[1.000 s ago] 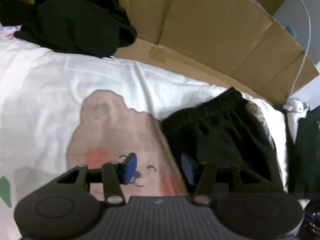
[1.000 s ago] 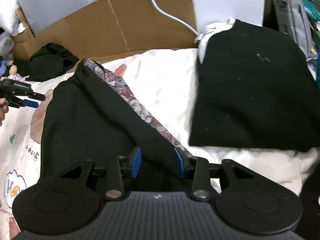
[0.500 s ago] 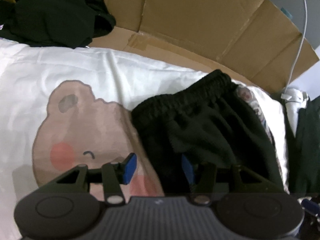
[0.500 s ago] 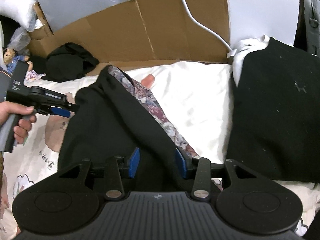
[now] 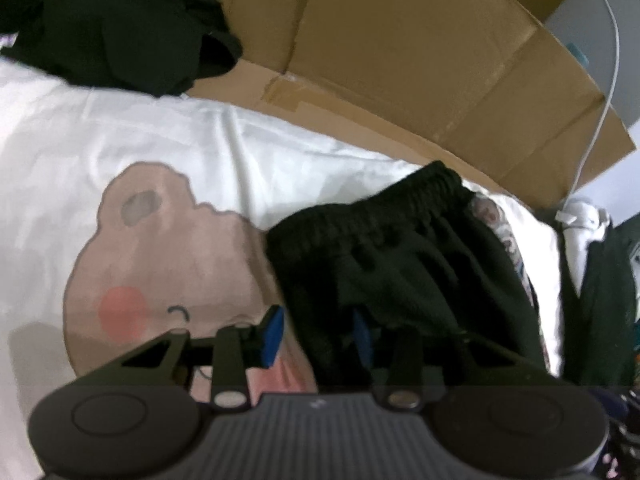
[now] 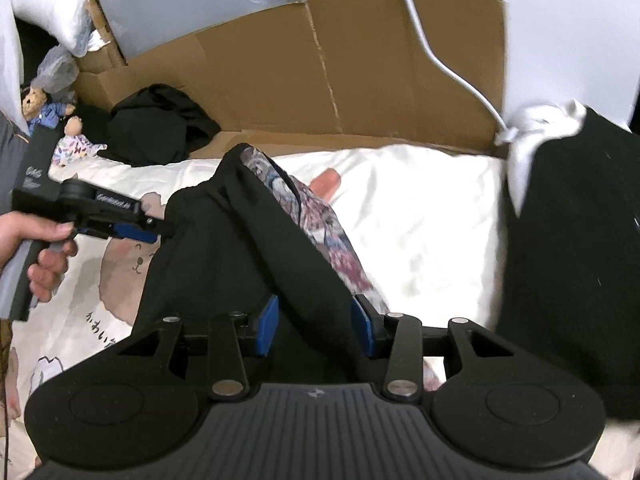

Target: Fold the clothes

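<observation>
Left wrist view: the left gripper (image 5: 318,334) holds its blue fingers (image 5: 272,334) apart at the side edge of the black shorts (image 5: 400,256), which lie on a bear-print bed sheet (image 5: 168,248). The elastic waistband (image 5: 380,204) sits ahead of the fingers; the cloth passes between them, unclamped. Closing now would likely pinch only one layer, or catch the sheet to the left of the fingers along with it.

Right wrist view: the right gripper (image 6: 314,326) also has its fingers apart, straddling a raised ridge of the shorts (image 6: 224,264). A floral lining (image 6: 320,232) shows just ahead and right. A folded black garment (image 6: 572,256) lies far right. Uneven pulls from the two sides could twist the fold or expose more lining.
</observation>
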### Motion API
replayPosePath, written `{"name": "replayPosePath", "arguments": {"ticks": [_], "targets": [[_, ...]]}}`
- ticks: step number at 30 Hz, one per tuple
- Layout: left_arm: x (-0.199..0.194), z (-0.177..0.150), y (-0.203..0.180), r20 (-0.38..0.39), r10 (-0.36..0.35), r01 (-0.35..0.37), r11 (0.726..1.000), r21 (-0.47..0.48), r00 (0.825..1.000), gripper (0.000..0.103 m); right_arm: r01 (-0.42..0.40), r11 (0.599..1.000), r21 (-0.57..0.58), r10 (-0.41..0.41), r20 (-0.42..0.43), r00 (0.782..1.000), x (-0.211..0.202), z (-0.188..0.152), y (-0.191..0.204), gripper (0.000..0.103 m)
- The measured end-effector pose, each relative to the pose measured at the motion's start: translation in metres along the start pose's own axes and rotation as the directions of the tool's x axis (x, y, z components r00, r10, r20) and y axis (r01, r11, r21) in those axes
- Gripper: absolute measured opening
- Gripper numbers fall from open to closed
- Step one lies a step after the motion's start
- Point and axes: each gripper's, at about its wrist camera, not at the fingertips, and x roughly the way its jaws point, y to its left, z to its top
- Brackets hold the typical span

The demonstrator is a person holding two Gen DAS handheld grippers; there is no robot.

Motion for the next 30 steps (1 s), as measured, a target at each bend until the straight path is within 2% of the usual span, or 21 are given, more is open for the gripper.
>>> {"name": "replayPosePath", "arguments": {"ticks": [8,11,15,16,19,22,27,28,30], "targets": [[0.009,-0.010,0.006,0.003,-0.028,0.028,1.000,-0.011,1.000,0.038,-0.022,0.999,-0.025,0.021,-0.040,0.999,0.040,0.032,0.006,0.045],[0.010,-0.012,0.009,0.021,-0.067,0.067,0.998,-0.018,0.998,0.038,-0.023,0.999,-0.024,0.022,-0.048,0.999,0.054,0.040,0.007,0.045],[0.014,-0.014,0.013,0.013,-0.083,0.083,0.996,-0.011,0.996,0.038,-0.031,0.999,-0.044,0.028,-0.073,0.997,0.077,0.048,0.011,0.044],[0.013,-0.015,0.014,0.018,-0.091,0.091,0.996,-0.010,0.996,0.038,-0.023,0.998,-0.054,0.019,-0.079,0.997,0.081,0.048,0.011,0.041],[0.011,-0.016,0.019,0.017,-0.098,0.098,0.995,0.003,0.995,0.038,0.006,0.998,-0.058,-0.011,-0.088,0.996,0.093,0.047,0.005,0.022],[0.008,-0.017,0.027,0.026,-0.104,0.105,0.994,-0.014,0.994,0.029,0.032,0.999,-0.002,-0.032,-0.071,0.997,0.094,0.049,-0.011,0.018],[0.016,-0.017,0.027,0.002,-0.115,0.115,0.993,-0.014,0.993,0.029,0.042,0.999,-0.007,-0.042,-0.066,0.997,0.090,0.050,-0.014,0.018],[0.017,-0.016,0.025,0.006,-0.127,0.127,0.992,-0.017,0.992,0.030,0.040,0.999,-0.004,-0.040,-0.065,0.997,0.089,0.050,-0.013,0.019],[0.019,-0.015,0.022,0.006,-0.132,0.132,0.991,-0.024,0.991,0.042,0.030,0.999,0.012,-0.029,-0.062,0.998,0.085,0.049,-0.012,0.020]]}}
